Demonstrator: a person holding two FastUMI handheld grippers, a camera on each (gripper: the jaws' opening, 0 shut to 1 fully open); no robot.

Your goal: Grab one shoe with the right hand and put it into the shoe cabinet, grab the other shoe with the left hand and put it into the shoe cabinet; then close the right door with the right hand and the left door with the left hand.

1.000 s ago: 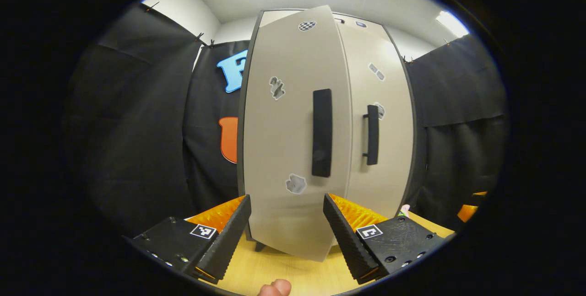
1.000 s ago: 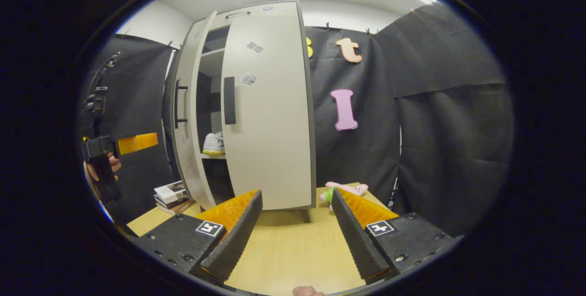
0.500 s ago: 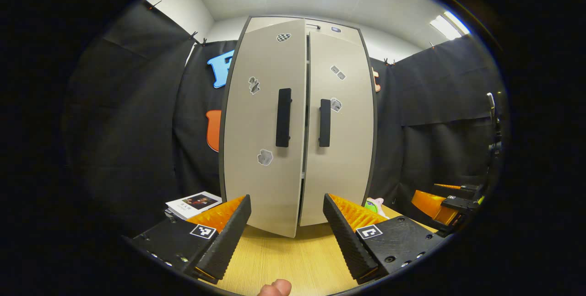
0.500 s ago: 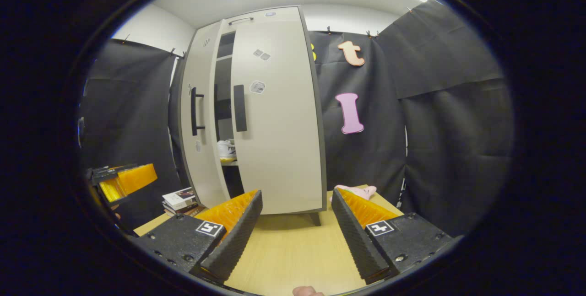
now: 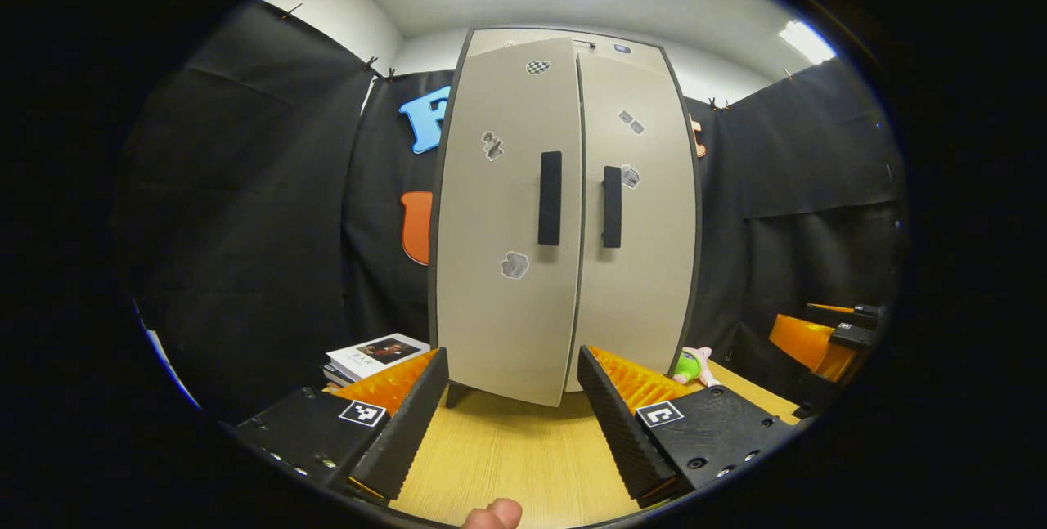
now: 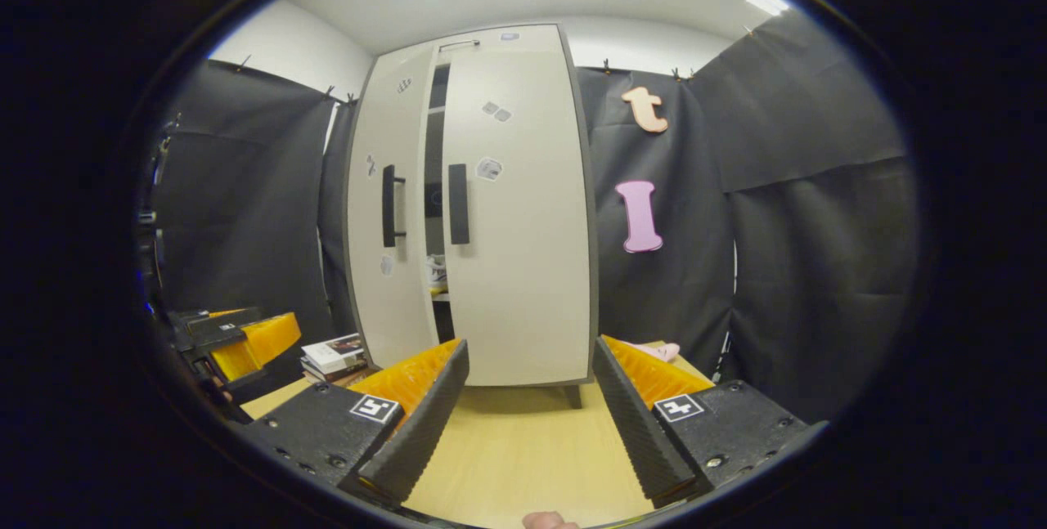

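I take the shoe cabinet (image 5: 564, 218) as my landmark. It stands on the wooden table (image 5: 523, 463), in front of both my grippers. I judge that I am at the last step of the task, the closing of the doors. In the left gripper view the left door (image 5: 507, 218) and the right door (image 5: 638, 210) look almost shut, with only a thin line between them. In the right gripper view, which looks from the right side of the cabinet, I see a narrow dark gap between the doors, and through it a small part of a shoe (image 6: 436, 269) on a shelf inside. I cannot tell where the second shoe is.

My left gripper (image 5: 513, 410) hangs before the cabinet, apart from it, with fingers spread wide and nothing between them. My right gripper (image 6: 530, 406) is the same, wide and empty.

For the next move, I think one gripper must come forward and press a door flat against the cabinet until the gap disappears. A stack of books (image 5: 372, 353) lies left of the cabinet, and a plush toy (image 5: 691, 364) right of it.
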